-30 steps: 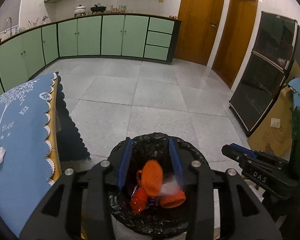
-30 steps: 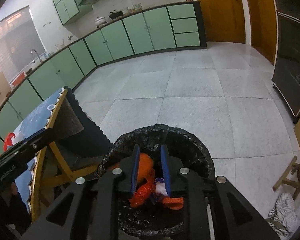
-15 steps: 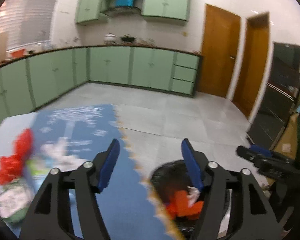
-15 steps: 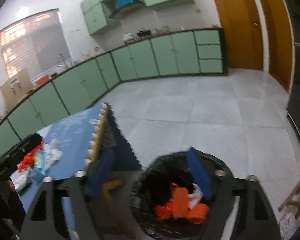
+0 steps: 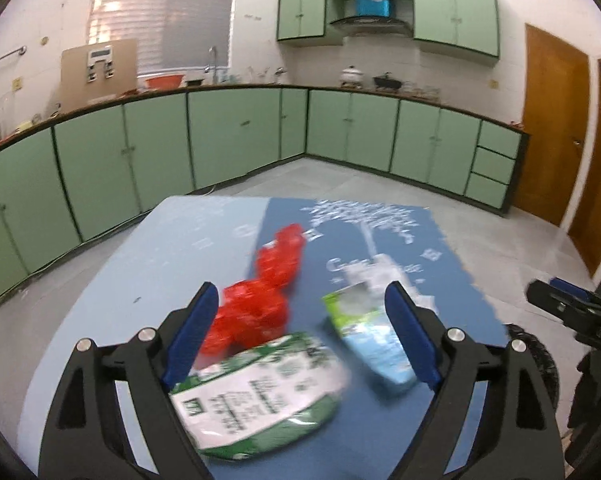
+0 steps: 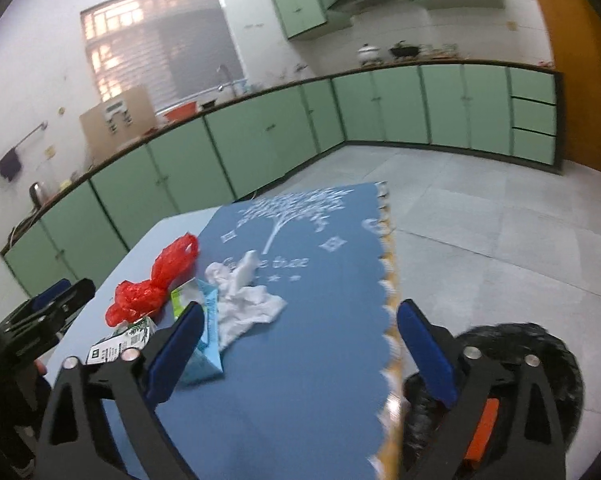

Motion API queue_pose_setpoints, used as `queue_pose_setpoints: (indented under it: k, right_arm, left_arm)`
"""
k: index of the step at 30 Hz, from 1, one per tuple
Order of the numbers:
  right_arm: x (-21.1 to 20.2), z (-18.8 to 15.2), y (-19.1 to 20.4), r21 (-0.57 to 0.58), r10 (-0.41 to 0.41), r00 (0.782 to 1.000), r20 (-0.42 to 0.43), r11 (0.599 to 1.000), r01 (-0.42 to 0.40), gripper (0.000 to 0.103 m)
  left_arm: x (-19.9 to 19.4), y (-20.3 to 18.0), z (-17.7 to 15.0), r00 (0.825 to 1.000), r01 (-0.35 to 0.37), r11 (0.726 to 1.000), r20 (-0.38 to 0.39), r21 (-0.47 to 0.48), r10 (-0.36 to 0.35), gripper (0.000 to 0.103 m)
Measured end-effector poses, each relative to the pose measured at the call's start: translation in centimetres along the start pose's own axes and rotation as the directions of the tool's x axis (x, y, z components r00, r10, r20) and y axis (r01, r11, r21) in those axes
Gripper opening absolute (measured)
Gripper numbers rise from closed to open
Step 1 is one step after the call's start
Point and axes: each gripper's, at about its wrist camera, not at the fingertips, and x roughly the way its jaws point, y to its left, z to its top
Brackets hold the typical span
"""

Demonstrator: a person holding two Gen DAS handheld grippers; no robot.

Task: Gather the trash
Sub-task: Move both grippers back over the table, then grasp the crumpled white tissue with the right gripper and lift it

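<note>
Trash is sitting on the table (image 5: 112,280). Left gripper (image 5: 300,336), nearer, has just been opening wide, holding nothing, over the green carton (image 5: 256,392). Right gripper (image 6: 300,352), also opening empty, is hanging beside the white tissue (image 6: 244,300).

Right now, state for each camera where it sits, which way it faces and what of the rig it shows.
Left wrist: rides the left tool, looking down over the table at a red bag, a green pack and a blue carton; own open blue fingers and the right tool show.
Right wrist: rides the right tool, facing the table's edge, white tissue and the black bin; own open fingers and the left tool show.
Shared: table, trash, green cabinets.
</note>
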Motion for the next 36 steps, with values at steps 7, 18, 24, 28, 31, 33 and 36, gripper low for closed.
queue_pose_setpoints:
  k: [7, 18, 24, 28, 31, 33, 36]
  right_arm:
    - [6.8, -0.1, 2.6, -0.062, 0.032, 0.994, -0.102, 0.997, -0.039, 0.078]
    - [10.9, -0.3, 3.8, -0.079, -0.008, 0.984, -0.179, 0.997, -0.006, 0.066]
    - [13.0, -0.8, 4.5, -0.107, -0.012, 0.961, -0.278, 0.994, -0.018, 0.034]
    - [12.8, -1.0, 4.3, -0.094, 0.022, 0.959, -0.281, 0.994, -0.051, 0.008]
    - [11.3, -0.7, 4.0, -0.088, 0.025, 0.974, -0.225, 0.995, -0.046, 0.007]
    - [10.1, -0.2, 3.5, -0.089, 0.004, 0.983, -0.183, 0.996, -0.021, 0.007]
    - [7.5, 0.6, 1.2, -0.046, -0.015, 0.991, -0.13, 0.999, 0.009, 0.007]
  left_arm:
    - [1.6, 0.8, -0.5, 0.999, -0.038, 0.999, -0.009, -0.001, 0.038, 0.082]
    - [3.8, 0.8, -0.7, 0.999, -0.053, 0.999, -0.007, -0.008, 0.053, 0.082]
    - [4.0, 0.8, -0.9, 0.998, -0.059, 0.998, -0.008, -0.015, 0.059, 0.082]
    - [4.0, 0.4, -1.1, 0.999, -0.046, 0.999, -0.016, -0.017, 0.046, 0.082]
    - [3.7, -0.6, -1.3, 1.0, -0.026, 1.0, -0.016, -0.008, 0.026, 0.082]
    - [3.5, -1.5, -1.4, 1.0, -0.002, 1.0, -0.023, -0.009, 0.002, 0.082]
    - [3.4, -3.4, -1.7, 0.998, 0.042, 0.999, -0.041, -0.012, -0.042, 0.082]
